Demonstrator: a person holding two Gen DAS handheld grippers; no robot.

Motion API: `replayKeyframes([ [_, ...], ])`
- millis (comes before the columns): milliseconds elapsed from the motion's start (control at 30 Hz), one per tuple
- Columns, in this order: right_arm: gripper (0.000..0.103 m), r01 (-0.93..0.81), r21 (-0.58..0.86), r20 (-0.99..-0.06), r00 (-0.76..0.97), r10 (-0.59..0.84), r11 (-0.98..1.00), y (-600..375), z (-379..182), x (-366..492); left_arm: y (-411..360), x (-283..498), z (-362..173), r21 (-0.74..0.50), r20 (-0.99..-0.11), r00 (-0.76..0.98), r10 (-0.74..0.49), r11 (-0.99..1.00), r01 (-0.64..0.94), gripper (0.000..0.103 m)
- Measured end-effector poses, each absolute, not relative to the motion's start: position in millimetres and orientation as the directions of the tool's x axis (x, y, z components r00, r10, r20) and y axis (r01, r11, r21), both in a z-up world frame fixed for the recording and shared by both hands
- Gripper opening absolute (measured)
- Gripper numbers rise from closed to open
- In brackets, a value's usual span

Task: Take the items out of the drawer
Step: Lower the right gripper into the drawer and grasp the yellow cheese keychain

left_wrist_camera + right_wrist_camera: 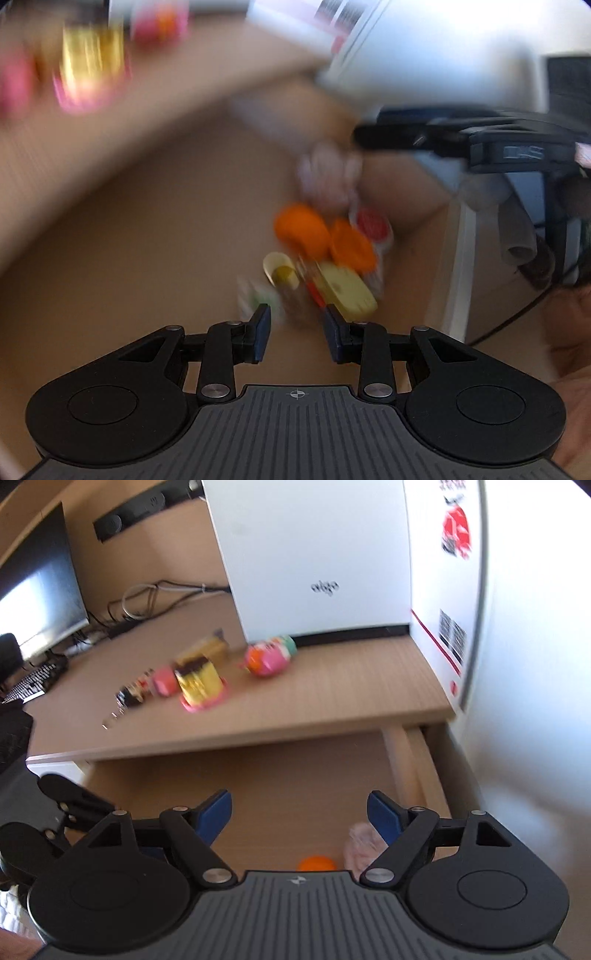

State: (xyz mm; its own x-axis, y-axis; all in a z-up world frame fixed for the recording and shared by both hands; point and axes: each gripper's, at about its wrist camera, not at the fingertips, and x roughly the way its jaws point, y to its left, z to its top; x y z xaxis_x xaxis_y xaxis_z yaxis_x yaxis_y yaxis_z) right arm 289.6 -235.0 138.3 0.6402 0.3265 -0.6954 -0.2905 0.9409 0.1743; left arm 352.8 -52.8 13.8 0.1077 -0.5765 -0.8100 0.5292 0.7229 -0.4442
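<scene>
right wrist view: the right gripper stands wide open with nothing between its jaws, above the open drawer. left gripper is partly open, empty, over blurred small items in the drawer. at 11 o'clock, snack packets lie on the wooden desk before a white box.

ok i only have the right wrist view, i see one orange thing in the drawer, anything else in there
observer: yes, a pile: orange pieces, a yellow piece and a red-topped cup.
operator: left gripper holding anything
observer: no, the left gripper is open, nothing between its pads; the pile lies just past its tips.
operator: where's mine from there
observer: the right gripper comes in from the right, tips by a clear wrapper beyond the pile.
</scene>
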Motion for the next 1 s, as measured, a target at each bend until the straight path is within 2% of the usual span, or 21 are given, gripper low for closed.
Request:
replayKeyframes([
  [133,0.081,-0.298,0.193,-0.683,0.644,0.346,0.935,-242,131,288,-56,352,-22,-0.562,-0.803,-0.054,-0.593,0.725,0.397,0.034],
  [333,0.081,-0.302,0.179,-0.657,0.672,0.342,0.936,-248,129,284,-64,356,-18,-0.632,-0.749,-0.036,-0.661,0.699,0.335,0.034],
  [467,0.081,-0.29,0.166,-0.648,0.688,0.325,0.943,-253,127,283,-77,362,-15,-0.589,-0.775,0.006,-0.633,0.725,0.356,0.034],
  [700,0.081,-0.275,0.168,-0.653,0.689,0.316,0.947,-256,125,284,-128,364,-26,-0.536,-0.82,-0.065,-0.569,0.721,0.439,0.036],
  [800,0.081,-0.27,0.168,-0.651,0.692,0.313,0.948,-257,126,285,-135,362,-25,-0.513,-0.826,-0.039,-0.562,0.722,0.464,0.038],
  [867,0.081,-0.267,0.163,-0.653,0.692,0.307,0.95,-257,127,285,-136,359,-23,-0.498,-0.829,-0.023,-0.558,0.719,0.485,0.035],
  [967,0.081,-0.267,0.149,-0.657,0.693,0.297,0.952,-253,131,287,-128,353,-15,-0.47,-0.825,0.025,-0.564,0.711,0.523,0.014],
  [1000,0.081,-0.267,0.142,-0.659,0.693,0.293,0.953,-251,133,287,-122,352,-11,-0.46,-0.825,0.045,-0.564,0.715,0.527,0.01],
])
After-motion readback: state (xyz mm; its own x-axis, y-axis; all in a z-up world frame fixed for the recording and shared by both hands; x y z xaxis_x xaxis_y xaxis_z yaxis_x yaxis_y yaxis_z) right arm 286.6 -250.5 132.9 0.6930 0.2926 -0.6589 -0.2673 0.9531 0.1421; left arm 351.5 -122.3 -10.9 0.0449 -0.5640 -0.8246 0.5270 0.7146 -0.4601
